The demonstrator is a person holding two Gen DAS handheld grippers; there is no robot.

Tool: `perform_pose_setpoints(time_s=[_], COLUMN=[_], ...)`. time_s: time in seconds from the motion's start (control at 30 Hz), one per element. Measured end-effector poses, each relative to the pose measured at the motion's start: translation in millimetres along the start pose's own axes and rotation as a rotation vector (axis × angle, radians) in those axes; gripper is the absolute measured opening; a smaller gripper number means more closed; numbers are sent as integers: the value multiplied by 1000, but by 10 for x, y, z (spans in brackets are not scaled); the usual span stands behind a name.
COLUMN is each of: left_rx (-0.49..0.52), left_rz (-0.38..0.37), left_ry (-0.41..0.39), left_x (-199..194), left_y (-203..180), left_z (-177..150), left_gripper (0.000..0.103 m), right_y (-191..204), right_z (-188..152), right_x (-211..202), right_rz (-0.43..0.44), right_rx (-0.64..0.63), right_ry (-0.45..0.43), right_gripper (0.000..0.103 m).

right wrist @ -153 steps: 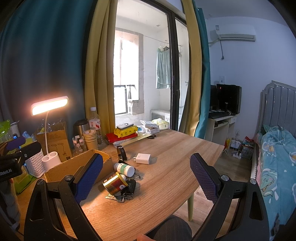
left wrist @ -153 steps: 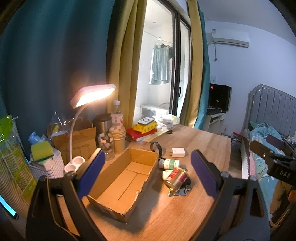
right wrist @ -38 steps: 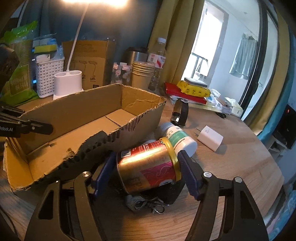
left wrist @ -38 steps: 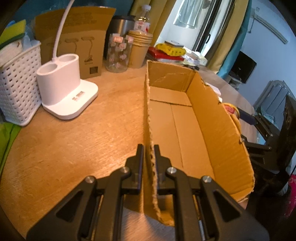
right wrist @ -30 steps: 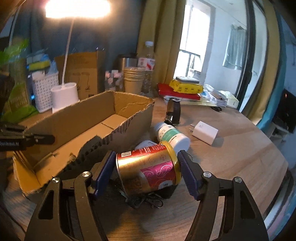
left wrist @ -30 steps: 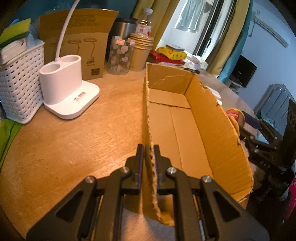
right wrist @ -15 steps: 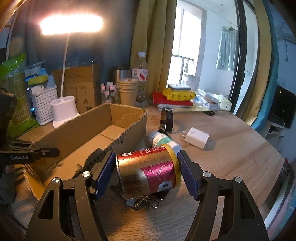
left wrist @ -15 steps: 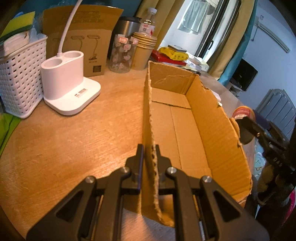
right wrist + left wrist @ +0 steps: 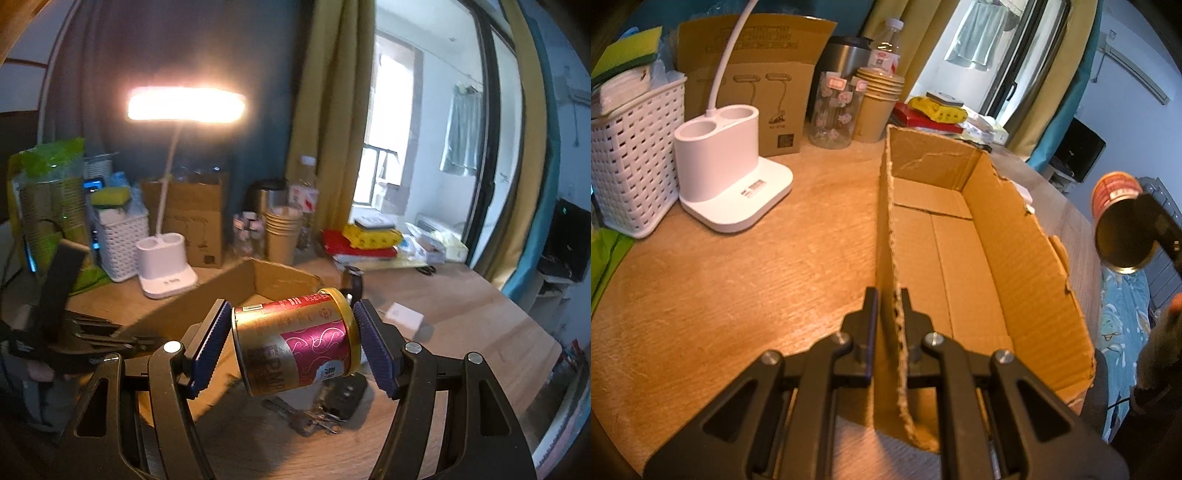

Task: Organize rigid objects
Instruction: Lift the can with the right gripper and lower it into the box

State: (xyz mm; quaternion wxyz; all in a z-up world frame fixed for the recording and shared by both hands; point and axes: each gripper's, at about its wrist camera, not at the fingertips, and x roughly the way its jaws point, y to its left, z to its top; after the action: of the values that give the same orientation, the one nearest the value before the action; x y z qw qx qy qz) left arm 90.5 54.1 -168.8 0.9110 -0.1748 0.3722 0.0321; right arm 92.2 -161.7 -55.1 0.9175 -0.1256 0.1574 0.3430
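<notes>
- Gold tin (image 9: 295, 341) with red and magenta label: clamped sideways between the blue pads (image 9: 210, 345) of the right claw (image 9: 293, 347), one pad on the base, the other on the yellow-rimmed end; held clear of the bench (image 9: 461, 314).
- Seen from the left wrist view as the same gold tin (image 9: 1121, 225), raised at the right, outside the torn long wall of the cardboard box (image 9: 960, 240).
- Left claw (image 9: 888, 321): closed on the near long wall of the cardboard box, one finger outside the wall, one inside; box open at the top, floor bare.
- Directly below the gold tin on the bench: keys (image 9: 306, 417) and a dark key fob (image 9: 345, 393), partly hidden.
- Further right on the bench: white charger (image 9: 402, 317), blurred.
- Beyond the far end of the box: stack of paper cups (image 9: 879, 107), flower-print glass jar (image 9: 833, 110), steel flask (image 9: 842, 62), water bottle (image 9: 886, 48).
- Left of the box: white lamp base (image 9: 727, 177), lamp head (image 9: 184, 105) lit, white woven basket (image 9: 631, 155) just beside the base, printed carton (image 9: 757, 81) behind.
- Far bench edge by the window: red and yellow flat packs (image 9: 369, 238), stacked.
</notes>
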Motion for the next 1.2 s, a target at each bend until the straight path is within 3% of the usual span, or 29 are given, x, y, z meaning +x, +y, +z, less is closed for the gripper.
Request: perform_pose_setpoints(time_s=[0.3, 0.77, 1.2], left_rx=[2, 1, 1], left_rz=[2, 2, 2], left_ry=[-2, -2, -2], left_x=[-8, -8, -5], left_y=[-8, -6, -6], left_z=[0, 0, 0], left_gripper=[10, 10, 10], right_y=[291, 558, 641], right_z=[53, -159, -300], right_x=[112, 380, 487], right_rz=[76, 169, 182], right_rx=[-22, -9, -44], right_ry=[15, 132, 208], right_gripper=[72, 71, 72])
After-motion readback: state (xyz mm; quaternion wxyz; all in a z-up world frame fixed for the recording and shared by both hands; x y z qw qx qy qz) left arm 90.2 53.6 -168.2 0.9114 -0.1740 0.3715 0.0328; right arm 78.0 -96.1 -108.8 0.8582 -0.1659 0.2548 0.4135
